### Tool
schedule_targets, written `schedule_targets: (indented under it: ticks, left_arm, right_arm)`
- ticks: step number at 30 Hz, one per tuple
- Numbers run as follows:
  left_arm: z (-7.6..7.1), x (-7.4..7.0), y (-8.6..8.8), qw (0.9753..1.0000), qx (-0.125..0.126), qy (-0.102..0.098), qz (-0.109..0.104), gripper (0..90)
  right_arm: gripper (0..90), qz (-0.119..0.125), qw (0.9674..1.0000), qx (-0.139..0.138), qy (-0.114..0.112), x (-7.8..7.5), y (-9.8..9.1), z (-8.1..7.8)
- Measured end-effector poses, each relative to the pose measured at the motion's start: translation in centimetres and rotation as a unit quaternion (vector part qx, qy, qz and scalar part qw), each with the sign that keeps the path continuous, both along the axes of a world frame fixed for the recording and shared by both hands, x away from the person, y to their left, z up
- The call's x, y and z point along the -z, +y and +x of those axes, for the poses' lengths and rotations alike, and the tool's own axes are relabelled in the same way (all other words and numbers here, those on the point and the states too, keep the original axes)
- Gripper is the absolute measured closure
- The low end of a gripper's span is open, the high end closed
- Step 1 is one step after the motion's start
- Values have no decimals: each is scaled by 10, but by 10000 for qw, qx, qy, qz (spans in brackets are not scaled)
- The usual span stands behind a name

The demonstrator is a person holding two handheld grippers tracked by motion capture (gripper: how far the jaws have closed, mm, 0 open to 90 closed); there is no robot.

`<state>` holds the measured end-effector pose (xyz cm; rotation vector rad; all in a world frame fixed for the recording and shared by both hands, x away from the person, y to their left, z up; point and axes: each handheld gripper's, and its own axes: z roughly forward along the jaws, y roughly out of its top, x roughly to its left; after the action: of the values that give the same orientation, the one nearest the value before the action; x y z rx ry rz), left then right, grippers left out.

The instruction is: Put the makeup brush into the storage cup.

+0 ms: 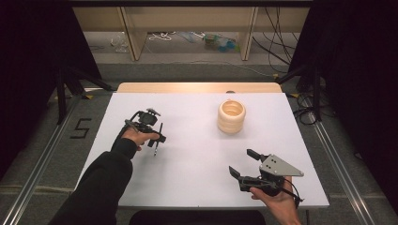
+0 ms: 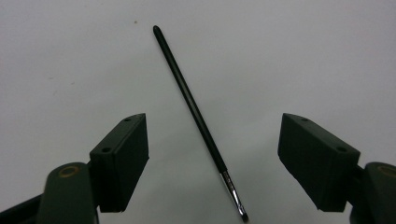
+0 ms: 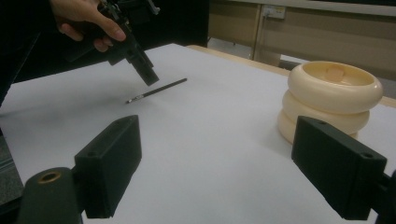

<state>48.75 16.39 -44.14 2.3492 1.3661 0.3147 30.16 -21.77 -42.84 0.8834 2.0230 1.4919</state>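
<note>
A thin black brush point(image 2: 196, 116) lies flat on the white table point(image 1: 197, 164), its metal ferrule and bristle tip toward the camera in the left gripper view. My left gripper point(image 2: 212, 154) hovers just above it, open, with the brush between the two jaws and touching neither. In the high view the brush point(image 1: 157, 139) lies at the table's left, under the left gripper point(image 1: 157, 136). My right gripper point(image 1: 241, 164) is open and empty near the front right. A cream ribbed holder point(image 1: 231, 116) stands upright at the back right, also seen as the holder point(image 3: 329, 100) in the right gripper view.
A light wooden strip point(image 1: 197, 87) borders the table's far edge. Black curtains hang on both sides. Beyond the table stand wooden furniture legs point(image 1: 133, 40) and loose cables point(image 1: 277, 47) on the floor.
</note>
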Motion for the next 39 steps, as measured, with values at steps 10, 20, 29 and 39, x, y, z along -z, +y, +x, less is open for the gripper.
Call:
schedule_targets:
  ticks: [10,20,29,39]
  left_arm:
    - [4,6,-1,9998,-145,116,86,296]
    - [12,12,-1,9994,-247,215,125,334]
    - [18,10,-5,9989,-253,300,244,375]
    - [21,15,-7,9976,-455,505,133,445]
  right_arm:
    - [173,-3,10000,-28,-14,0,0,0]
    - [175,-21,9999,-47,-119,1,0,1]
    - [175,-1,9999,-74,-145,1,1,2]
    - [176,-32,9999,-71,-130,1,1,1]
